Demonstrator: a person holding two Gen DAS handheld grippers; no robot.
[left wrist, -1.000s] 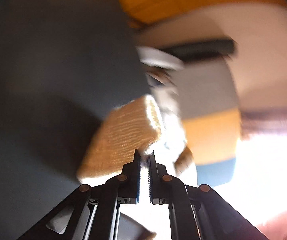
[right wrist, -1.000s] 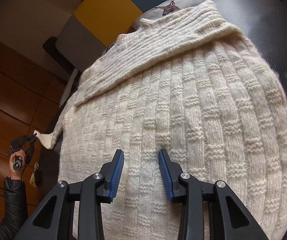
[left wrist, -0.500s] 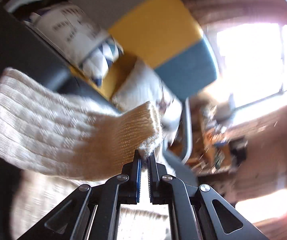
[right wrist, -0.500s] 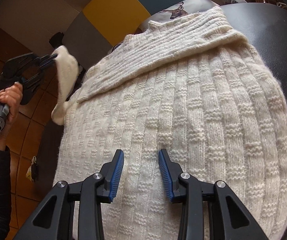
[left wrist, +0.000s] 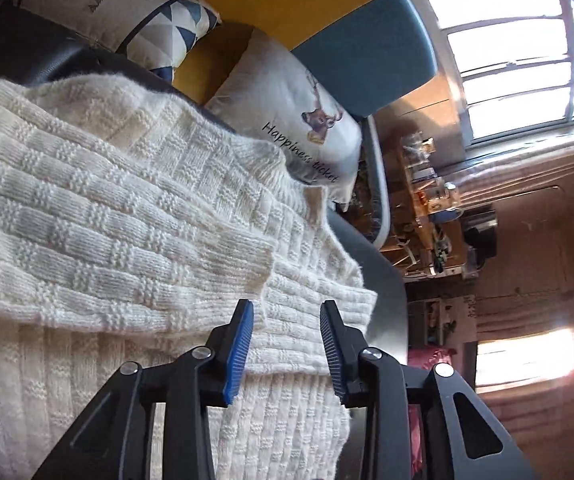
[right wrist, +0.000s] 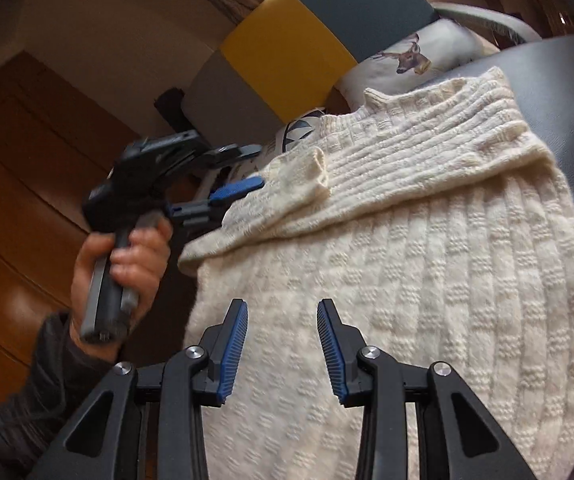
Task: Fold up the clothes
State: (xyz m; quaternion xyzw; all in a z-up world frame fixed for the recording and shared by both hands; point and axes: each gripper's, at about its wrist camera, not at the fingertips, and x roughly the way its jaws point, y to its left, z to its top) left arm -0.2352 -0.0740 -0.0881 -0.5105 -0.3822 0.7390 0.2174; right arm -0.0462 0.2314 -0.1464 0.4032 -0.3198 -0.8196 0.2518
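Observation:
A cream knitted sweater lies spread on a dark leather seat. Both sleeves are folded across its upper part; the left sleeve lies flat, its cuff resting on the other sleeve. My left gripper stands open just above the sweater's body, nothing between its fingers; in the right wrist view the left gripper hangs beside the cuff, held by a hand. My right gripper is open over the sweater's lower body, holding nothing.
Two cushions, one with a deer print and one with blue triangles, lean against a yellow and teal backrest behind the sweater. Wooden floor lies to the left. A cluttered table and a bright window are beyond.
The left gripper carried the sleeve cuff up from beside the seat and across the sweater, then opened and let it go. The right gripper stayed open in place.

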